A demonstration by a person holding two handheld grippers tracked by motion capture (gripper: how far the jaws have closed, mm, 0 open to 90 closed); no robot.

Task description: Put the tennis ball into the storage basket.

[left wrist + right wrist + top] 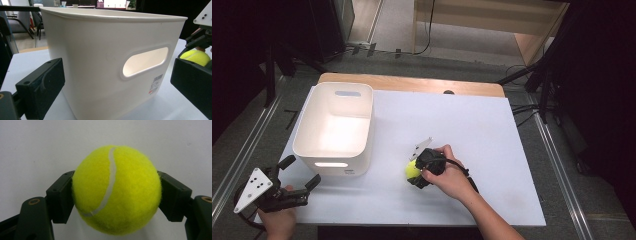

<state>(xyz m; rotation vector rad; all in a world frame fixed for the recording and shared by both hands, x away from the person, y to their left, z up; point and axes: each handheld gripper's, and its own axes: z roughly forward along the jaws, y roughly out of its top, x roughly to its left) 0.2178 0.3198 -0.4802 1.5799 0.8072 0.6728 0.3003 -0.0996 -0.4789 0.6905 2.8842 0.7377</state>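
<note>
A yellow-green tennis ball (116, 191) sits squeezed between both black jaws of my right gripper (116, 195), which is shut on it over the white table surface. From above, the same tennis ball (412, 170) lies on the white sheet just right of the bin, with the right gripper (416, 172) in a hand reaching in from the lower right. My left gripper (302, 172) stands open at the table's front left corner, nothing between its jaws. It faces the short handle wall of the white plastic bin (105, 62). Past that wall, the tennis ball (195, 57) peeks out.
The white bin (307, 132) stands on the left part of the white sheet, a handle slot in its near wall. A wooden table edge (412, 82) shows at the back. Metal floor rails run along both sides, with cables on the right.
</note>
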